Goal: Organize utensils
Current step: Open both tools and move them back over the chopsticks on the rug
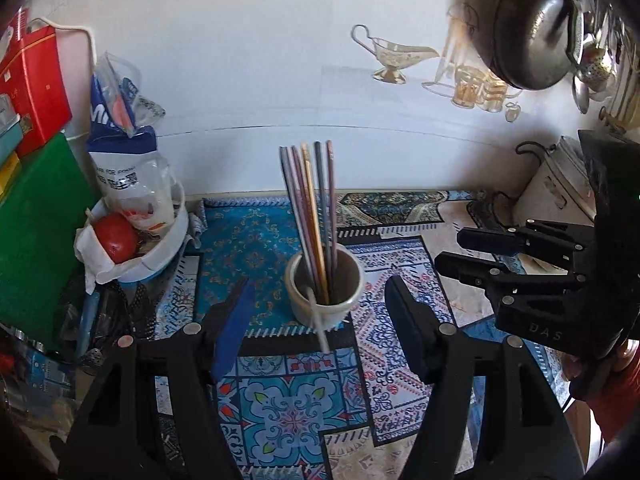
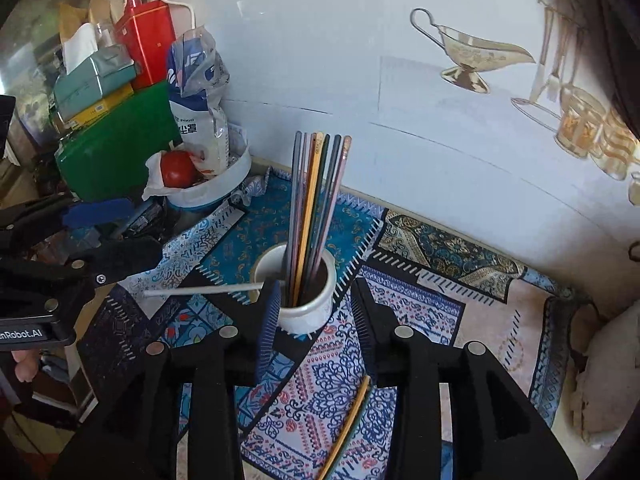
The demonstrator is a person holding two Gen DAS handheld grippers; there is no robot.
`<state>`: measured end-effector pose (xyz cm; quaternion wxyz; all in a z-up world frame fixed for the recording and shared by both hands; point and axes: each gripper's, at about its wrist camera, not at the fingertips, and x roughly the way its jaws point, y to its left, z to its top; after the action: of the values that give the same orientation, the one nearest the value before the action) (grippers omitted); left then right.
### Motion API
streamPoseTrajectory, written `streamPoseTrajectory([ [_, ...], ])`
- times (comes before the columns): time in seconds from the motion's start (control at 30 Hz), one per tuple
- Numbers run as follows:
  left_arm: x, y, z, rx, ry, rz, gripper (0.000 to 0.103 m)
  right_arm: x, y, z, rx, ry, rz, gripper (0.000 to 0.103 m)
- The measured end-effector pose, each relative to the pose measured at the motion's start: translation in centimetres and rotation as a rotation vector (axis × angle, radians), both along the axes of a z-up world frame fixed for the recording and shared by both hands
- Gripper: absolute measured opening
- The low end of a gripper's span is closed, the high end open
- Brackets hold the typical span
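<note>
Just beyond my two parted, empty grippers, left (image 1: 320, 312) and right (image 2: 316, 308), stood the white cup (image 2: 308, 312) of upright multicoloured chopsticks (image 2: 316, 208).

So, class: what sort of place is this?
Probably a home kitchen corner: a dark metal wok hangs by the wall, coloured chopsticks stand in a white ceramic cup, and a red tomato sits nearby.

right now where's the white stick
The white stick leans on the cup's rim, sticking out left in the right wrist view, toward the left gripper.

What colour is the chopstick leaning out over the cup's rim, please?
White; the chopstick shows best in the right wrist view.
</note>
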<state>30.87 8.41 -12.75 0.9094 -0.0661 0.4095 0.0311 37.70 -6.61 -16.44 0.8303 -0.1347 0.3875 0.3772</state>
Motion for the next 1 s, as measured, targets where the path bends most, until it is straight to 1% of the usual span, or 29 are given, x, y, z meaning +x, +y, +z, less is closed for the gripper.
streamPoseTrajectory([
  [0.13, 0.2, -3.4, -1.1, -0.030, 0.029, -0.060, 0.067, -0.7, -3.4, -0.8, -0.017, 0.016, -0.050, 0.034],
  [0.27, 1.0, -6.5, -3.5, -0.058, 0.094, -0.112, 0.067, -1.4, -6.7, -2.5, -0.056, 0.038, -0.112, 0.034],
  [0.37, 1.6, -8.6, -6.3, -0.064, 0.160, -0.138, 0.067, -1.8, -8.8, -4.4, -0.084, 0.069, -0.153, 0.034],
  [0.43, 2.0, -9.6, -8.7, -0.058, 0.216, -0.142, 0.067, -1.9, -10.0, -5.8, -0.104, 0.094, -0.175, 0.034],
  [0.57, 2.4, -10.9, -13.6, -0.071, 0.335, -0.142, 0.067, -2.2, -11.7, -8.7, -0.133, 0.142, -0.212, 0.034],
  [0.67, 2.3, -11.7, -16.4, -0.079, 0.401, -0.141, 0.058, -2.7, -12.9, -10.8, -0.147, 0.182, -0.228, 0.034],
  [0.73, 2.3, -12.1, -17.7, -0.093, 0.428, -0.142, 0.052, -3.1, -13.4, -12.0, -0.161, 0.203, -0.235, 0.034],
  [0.8, 2.2, -12.4, -18.6, -0.108, 0.446, -0.141, 0.042, -3.6, -13.8, -13.1, -0.169, 0.225, -0.239, 0.034],
  [0.87, 2.5, -12.6, -19.4, -0.132, 0.457, -0.140, 0.036, -3.9, -14.1, -14.1, -0.166, 0.251, -0.240, 0.034],
  [1.0, 3.0, -12.8, -20.4, -0.192, 0.467, -0.126, 0.028, -4.5, -14.1, -15.4, -0.168, 0.271, -0.246, 0.034],
])
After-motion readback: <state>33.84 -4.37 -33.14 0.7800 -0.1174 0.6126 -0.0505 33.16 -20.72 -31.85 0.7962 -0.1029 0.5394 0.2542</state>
